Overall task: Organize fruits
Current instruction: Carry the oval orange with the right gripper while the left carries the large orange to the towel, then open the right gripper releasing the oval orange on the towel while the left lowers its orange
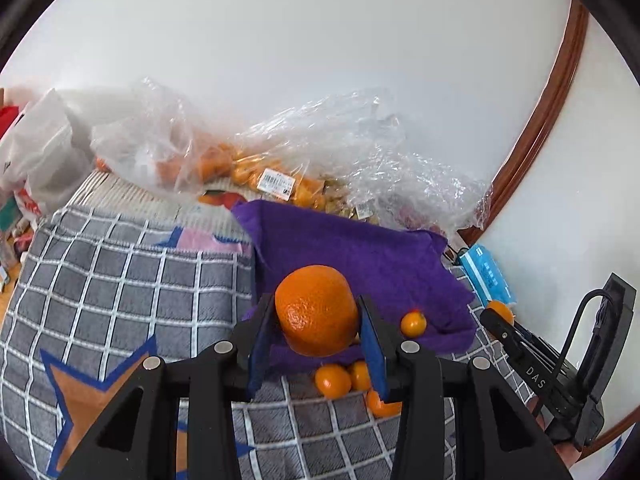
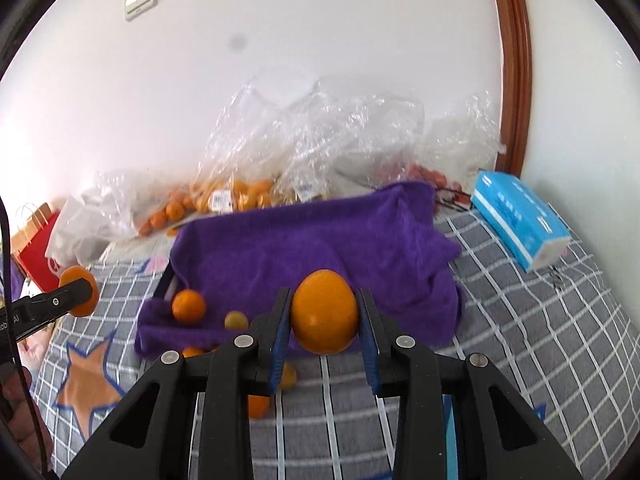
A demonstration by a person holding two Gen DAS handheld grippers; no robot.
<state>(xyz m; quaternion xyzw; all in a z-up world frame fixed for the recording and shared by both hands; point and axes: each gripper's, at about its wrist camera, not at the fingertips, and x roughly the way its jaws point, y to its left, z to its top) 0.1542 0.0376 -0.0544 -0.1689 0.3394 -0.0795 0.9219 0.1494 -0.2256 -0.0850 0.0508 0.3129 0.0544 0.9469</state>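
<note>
In the left wrist view my left gripper (image 1: pixel 316 304) is shut on a large orange (image 1: pixel 316 316), held above the near edge of a purple towel (image 1: pixel 360 248). In the right wrist view my right gripper (image 2: pixel 325 298) is shut on a smoother orange (image 2: pixel 325 314) over the same towel (image 2: pixel 320 240). Each gripper also shows at the edge of the other's view, with its orange (image 1: pixel 500 309) (image 2: pixel 82 276). Small oranges (image 1: pixel 333 380) lie on the checked blanket by the towel's front edge. One small orange (image 2: pixel 189 306) and a yellowish fruit (image 2: pixel 236 320) rest on the towel.
Crumpled clear plastic bags (image 1: pixel 280 152) holding several small oranges and other fruit are piled behind the towel against the white wall. A blue tissue pack (image 2: pixel 520 216) lies at the right, near a brown door frame (image 2: pixel 516 60). A red paper bag (image 2: pixel 36 256) stands at the far left.
</note>
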